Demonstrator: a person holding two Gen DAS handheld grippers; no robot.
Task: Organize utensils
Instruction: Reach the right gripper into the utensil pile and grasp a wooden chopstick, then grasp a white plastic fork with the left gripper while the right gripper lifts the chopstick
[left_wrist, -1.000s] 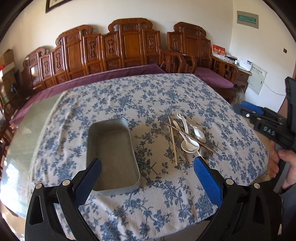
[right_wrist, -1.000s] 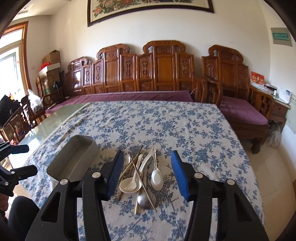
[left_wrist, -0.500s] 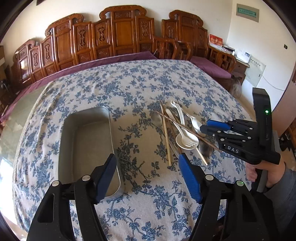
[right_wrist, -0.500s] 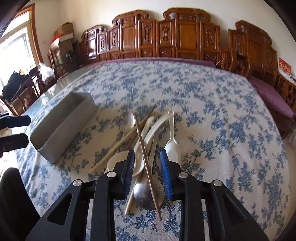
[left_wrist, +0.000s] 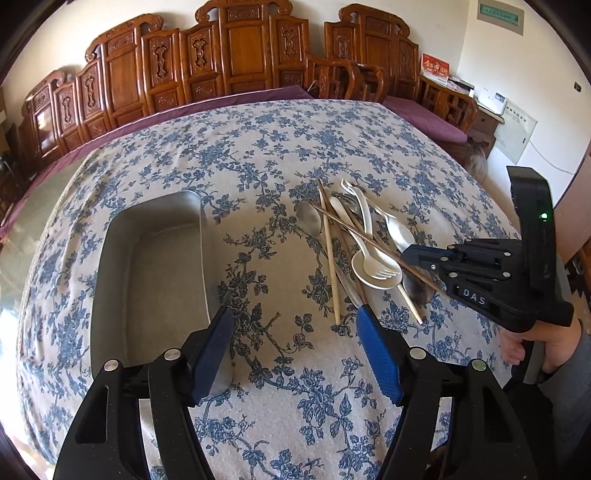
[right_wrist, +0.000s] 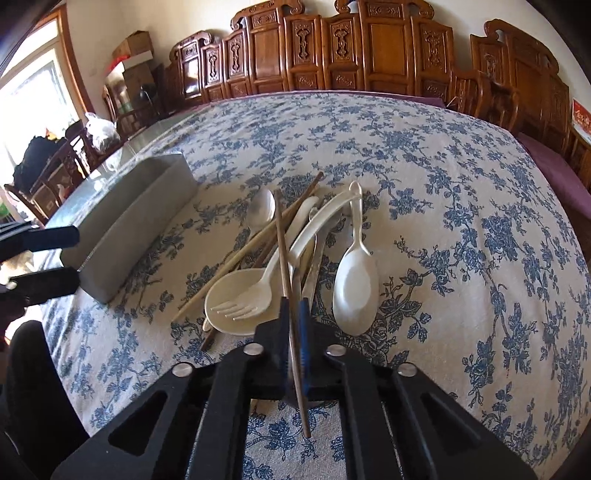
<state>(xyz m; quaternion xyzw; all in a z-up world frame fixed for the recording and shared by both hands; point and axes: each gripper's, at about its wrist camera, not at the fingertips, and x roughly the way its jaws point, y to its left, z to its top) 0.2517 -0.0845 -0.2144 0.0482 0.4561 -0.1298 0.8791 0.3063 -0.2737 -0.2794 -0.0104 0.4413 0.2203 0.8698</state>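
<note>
— Biggest first? Flowered tabletop (left_wrist: 295, 147), carved wooden chairs (left_wrist: 236, 55) along the top of frame.
— Then? Grey metal tray (left_wrist: 147, 266) centre-left, utensil pile (right_wrist: 295, 251) mid-frame, crossed and overlapping.
— Grips? Left hand-held gripper (left_wrist: 295, 328) parted, bare. Right hand-held gripper (right_wrist: 293, 306) clamped on dark chopstick (right_wrist: 282, 243) atop white fork (right_wrist: 247, 299).

Tablecloth (left_wrist: 280, 140) is off-white with a blue floral print all over. The tray (left_wrist: 147, 266) is plain dull grey metal. Plastic fork (right_wrist: 255, 291) and plastic spoon (right_wrist: 354, 284) are creamy white, chopstick (right_wrist: 282, 243) is brown wood. Both grippers are black with blue pads (left_wrist: 380, 354). The carved chairs (left_wrist: 240, 48) behind are reddish-brown, with purple cushions (left_wrist: 424, 118).
</note>
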